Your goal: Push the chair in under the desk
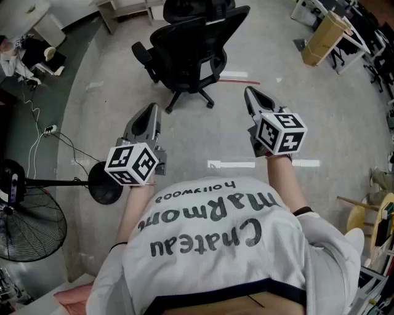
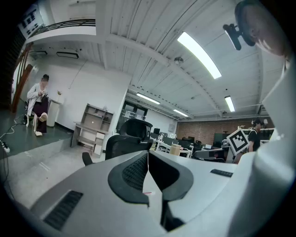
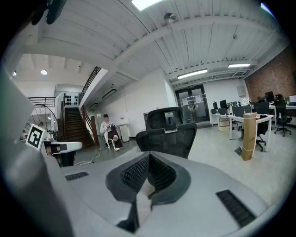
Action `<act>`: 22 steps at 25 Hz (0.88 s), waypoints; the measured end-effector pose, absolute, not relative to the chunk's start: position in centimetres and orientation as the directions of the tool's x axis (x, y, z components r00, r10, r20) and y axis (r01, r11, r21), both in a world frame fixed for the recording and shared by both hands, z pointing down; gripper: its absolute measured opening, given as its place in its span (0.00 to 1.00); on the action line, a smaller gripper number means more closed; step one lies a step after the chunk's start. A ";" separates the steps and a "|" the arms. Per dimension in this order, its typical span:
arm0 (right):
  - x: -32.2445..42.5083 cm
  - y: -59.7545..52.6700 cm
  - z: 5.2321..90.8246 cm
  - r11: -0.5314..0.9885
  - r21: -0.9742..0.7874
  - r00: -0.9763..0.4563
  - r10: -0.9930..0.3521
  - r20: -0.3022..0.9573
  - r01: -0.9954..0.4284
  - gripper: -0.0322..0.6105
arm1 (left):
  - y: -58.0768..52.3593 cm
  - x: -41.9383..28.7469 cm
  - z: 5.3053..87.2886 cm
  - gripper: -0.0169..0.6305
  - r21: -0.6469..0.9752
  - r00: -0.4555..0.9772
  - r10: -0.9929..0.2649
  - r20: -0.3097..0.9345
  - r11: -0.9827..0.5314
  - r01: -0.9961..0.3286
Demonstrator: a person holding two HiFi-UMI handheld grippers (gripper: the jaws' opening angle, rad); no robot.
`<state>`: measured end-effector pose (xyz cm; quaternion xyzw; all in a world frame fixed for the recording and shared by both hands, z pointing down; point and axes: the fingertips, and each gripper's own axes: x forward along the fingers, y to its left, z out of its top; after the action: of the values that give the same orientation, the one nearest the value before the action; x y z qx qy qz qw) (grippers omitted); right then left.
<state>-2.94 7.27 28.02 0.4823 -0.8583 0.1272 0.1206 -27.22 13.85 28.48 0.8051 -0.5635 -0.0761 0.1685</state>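
Observation:
A black mesh office chair (image 1: 191, 52) with a headrest stands on the grey floor ahead of me, away from the small wooden desk (image 1: 126, 9) at the far top. My left gripper (image 1: 151, 111) is held short of the chair, below and left of its wheeled base, jaws shut and empty. My right gripper (image 1: 251, 94) is level with the base on the right, also shut with nothing in it. The left gripper view shows the chair (image 2: 127, 139) with the desk (image 2: 90, 127) behind it to the left. In the right gripper view the chair's back (image 3: 166, 134) fills the middle.
A standing fan (image 1: 28, 221) and its round base (image 1: 106, 184) sit at the left, with a cable (image 1: 43, 138) across the floor. A tall cardboard box (image 1: 323, 37) and office desks (image 1: 363, 37) are at the right. A person (image 3: 108, 129) sits far off.

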 end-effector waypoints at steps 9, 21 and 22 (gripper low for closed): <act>-2.2 6.4 28.7 0.507 -0.089 -0.504 -0.792 0.344 -0.857 0.06 | 13.0 -26.8 29.1 0.05 0.372 0.343 -0.937 0.073 -0.293 -0.881; 2.9 2.0 29.1 0.515 -0.207 -0.554 -0.791 0.259 -0.832 0.06 | 9.2 -25.6 30.5 0.05 0.350 0.279 -0.956 0.088 -0.233 -0.907; 3.8 1.4 29.6 0.502 -0.212 -0.544 -0.795 0.269 -0.838 0.06 | 8.8 -25.4 30.5 0.05 0.339 0.274 -0.958 0.082 -0.231 -0.912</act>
<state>3.79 1.39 29.59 0.4725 -0.8640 0.1600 0.0679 -25.38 8.76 30.46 0.7814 -0.5984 -0.0714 0.1622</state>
